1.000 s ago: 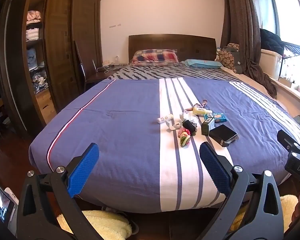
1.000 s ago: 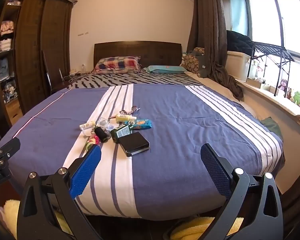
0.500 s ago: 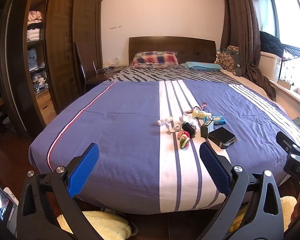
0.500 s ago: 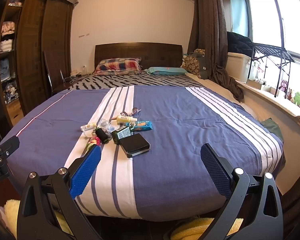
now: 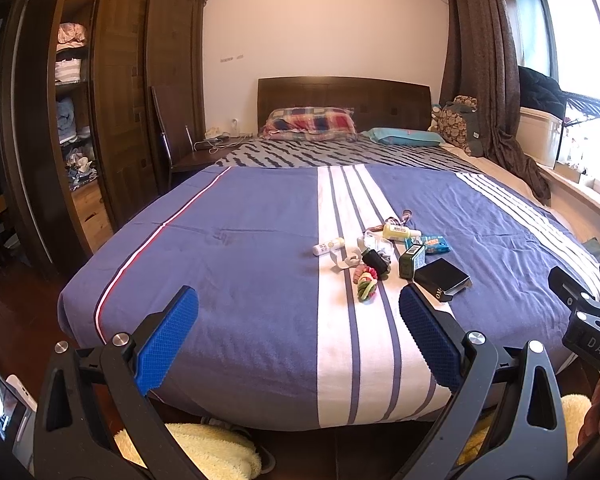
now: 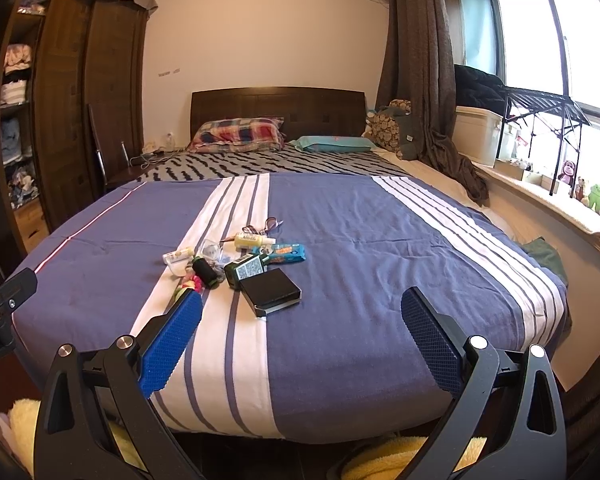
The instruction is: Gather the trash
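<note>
Toys [image 6: 592, 196] only in right view

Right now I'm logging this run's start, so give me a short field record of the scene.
setting: bedroom, striped blue bedspread
clutter: small pile on the white stripe, near the foot of the bed
items: black box, green carton, yellow bottle, blue packet
left gripper: jaws open, empty, short of the bed
right gripper: jaws open, empty, short of the bed

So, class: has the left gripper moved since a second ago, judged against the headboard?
Yes, slightly: in the left wrist view the headboard sits a little lower in frame, so the left gripper has tilted upward.
</note>
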A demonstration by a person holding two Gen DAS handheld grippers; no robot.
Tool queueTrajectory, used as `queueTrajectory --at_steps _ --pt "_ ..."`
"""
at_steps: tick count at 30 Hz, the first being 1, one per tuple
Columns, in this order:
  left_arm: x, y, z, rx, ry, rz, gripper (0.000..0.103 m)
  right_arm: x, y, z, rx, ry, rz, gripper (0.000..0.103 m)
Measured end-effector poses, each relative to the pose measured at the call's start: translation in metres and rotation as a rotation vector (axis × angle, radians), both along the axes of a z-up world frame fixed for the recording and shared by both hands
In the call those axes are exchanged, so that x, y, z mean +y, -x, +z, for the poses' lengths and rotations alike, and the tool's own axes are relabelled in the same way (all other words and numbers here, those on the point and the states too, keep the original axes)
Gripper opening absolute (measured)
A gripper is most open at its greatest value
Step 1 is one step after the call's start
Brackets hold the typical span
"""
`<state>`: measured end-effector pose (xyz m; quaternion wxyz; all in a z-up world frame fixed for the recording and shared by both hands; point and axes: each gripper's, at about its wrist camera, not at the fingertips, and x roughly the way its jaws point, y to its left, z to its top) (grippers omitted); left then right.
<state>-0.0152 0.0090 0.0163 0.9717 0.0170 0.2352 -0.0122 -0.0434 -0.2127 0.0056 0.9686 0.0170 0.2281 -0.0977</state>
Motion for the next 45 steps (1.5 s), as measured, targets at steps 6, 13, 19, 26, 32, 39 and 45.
queueTrajectory --at_steps 6,13,19,26,32,39,45 --pt "-0.0003 0.0016 0.0011 -0.004 0.001 -0.001 0.095 -0.0004 0.0014 0.0007 -0.003 0.000 0.003 0.100" --pt "-0.0005 0.0016 0.0011 -0.004 0.001 -0.001 0.095 -0.0007 0.0020 0.0008 -0.004 0.000 0.003 0.100" --pt "-0.0007 0.0020 0.0013 -0.004 0.002 -0.002 0.095 0.0003 0.0023 0.0015 -0.002 0.001 0.005 0.100" --pt "-0.0008 0.0022 0.0011 -0.005 0.002 -0.002 0.095 0.0005 0.0034 0.0017 -0.005 0.000 0.004 0.100" --pt "-0.0008 0.0026 0.0013 -0.005 0.002 -0.003 0.095 0.0003 0.0036 0.0018 -0.005 0.000 0.005 0.100" --pt "-0.0010 0.0022 0.0016 -0.006 0.003 -0.001 0.095 0.0007 0.0035 0.0018 -0.005 0.000 0.004 0.100" --pt "-0.0009 0.0022 0.0016 -0.005 0.003 -0.002 0.095 0.0005 0.0037 0.0015 -0.005 0.000 0.004 0.100"
